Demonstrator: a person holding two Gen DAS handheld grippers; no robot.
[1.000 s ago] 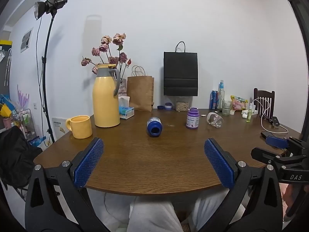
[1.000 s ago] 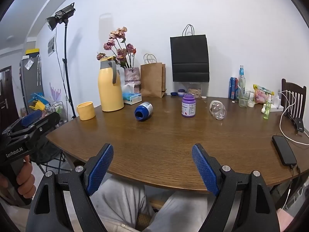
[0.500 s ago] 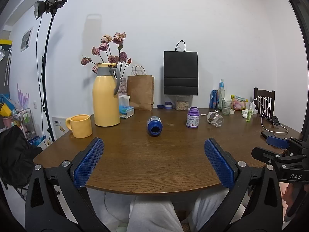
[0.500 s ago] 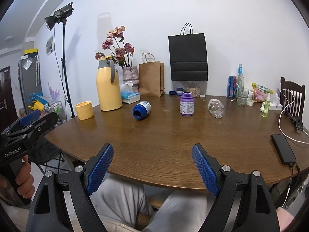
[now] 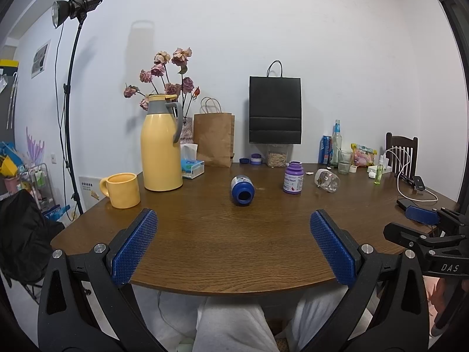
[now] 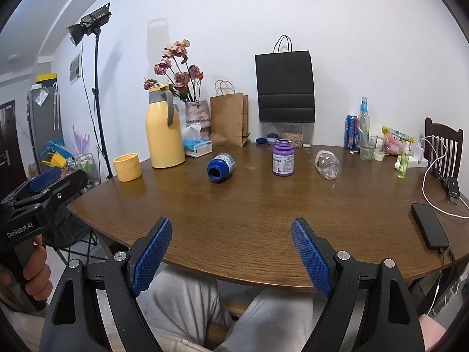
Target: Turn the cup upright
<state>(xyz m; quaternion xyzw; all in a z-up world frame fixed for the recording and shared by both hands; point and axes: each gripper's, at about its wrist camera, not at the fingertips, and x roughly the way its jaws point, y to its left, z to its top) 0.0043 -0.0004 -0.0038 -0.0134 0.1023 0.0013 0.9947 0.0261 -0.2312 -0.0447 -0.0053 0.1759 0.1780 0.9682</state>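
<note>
A blue cup [image 5: 242, 190] lies on its side mid-table with its mouth toward me; it also shows in the right wrist view [image 6: 220, 166]. A clear glass cup [image 5: 327, 180] lies on its side further right, also in the right wrist view [image 6: 328, 165]. My left gripper [image 5: 233, 243] is open and empty over the table's near edge. My right gripper [image 6: 231, 252] is open and empty at the near edge too. Each gripper shows at the edge of the other's view.
On the wooden table [image 5: 234, 234] stand a yellow mug [image 5: 121, 190], a yellow jug [image 5: 161, 143], a purple bottle [image 5: 293, 177], paper bags, tissue box, bottles and a can at the back. A phone [image 6: 429, 230] with cable lies at right.
The right gripper's view has shifted slightly, raised and moved a little forward. The left gripper and the objects have not moved.
</note>
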